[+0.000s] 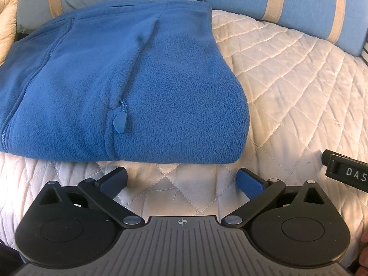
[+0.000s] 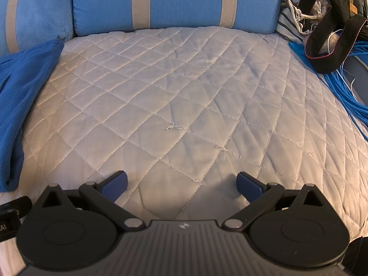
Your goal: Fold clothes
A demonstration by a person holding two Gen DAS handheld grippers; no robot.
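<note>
While the blue fleece jacket (image 1: 119,87) looks pretty much folded already, sitting as a thick bundle on the white quilted bedspread (image 1: 287,80), I wouldn't call it safe yet. Taking the fleece as the anchor and going left to right: its far-left side shows the main zipper edge, and the zipper pull (image 1: 120,120) sits near its front edge. Right in front of the fleece hovers the left gripper (image 1: 182,179), jaws spread wide, nothing in them, not touching the fabric. Well off to the right of the fleece, over bare quilt, is the right gripper (image 2: 181,181), also wide open and empty. Far right of the fleece, past the quilt's edge, there's a pile of blue cables (image 2: 345,87) and a black bag (image 2: 331,46).

My guess at the risks: fleece is springy, so poking that front edge could pop the layers open. A finger could also catch the pull and drag the bundle. Grabbing only the top layer would unfold it.
</note>
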